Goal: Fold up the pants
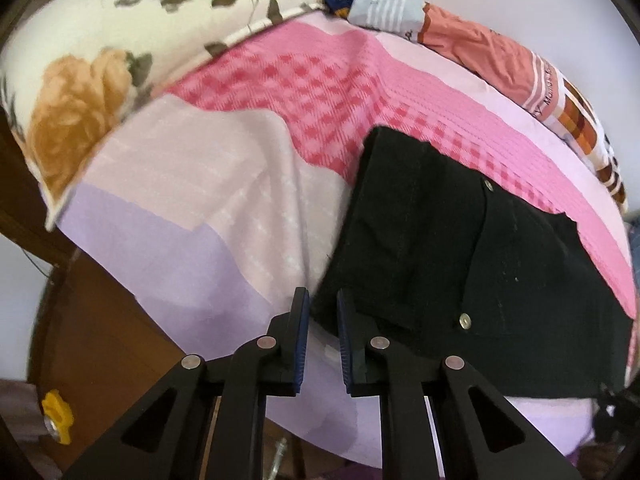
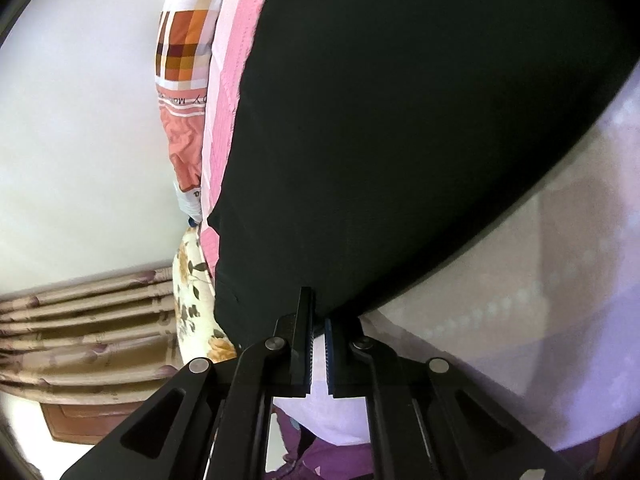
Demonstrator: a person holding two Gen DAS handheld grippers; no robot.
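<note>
Black pants point(image 1: 440, 240) lie flat on a pink and lilac bedsheet point(image 1: 200, 200), with two metal rivets showing near a pocket seam. My left gripper point(image 1: 323, 312) is at the pants' near left corner, its blue pads closed down on the black fabric edge. In the right wrist view the pants point(image 2: 400, 140) fill the upper middle as a broad dark sheet. My right gripper point(image 2: 319, 316) pinches their near edge, with the jaws almost together and black cloth between the tips.
A floral pillow point(image 1: 100, 60) lies at the bed's far left. A folded orange and checked quilt point(image 1: 480, 44) runs along the far side. The wooden bed frame point(image 1: 100, 340) and a yellow knob point(image 1: 58, 414) sit low left. Brown curtains point(image 2: 80, 320) hang beyond the bed.
</note>
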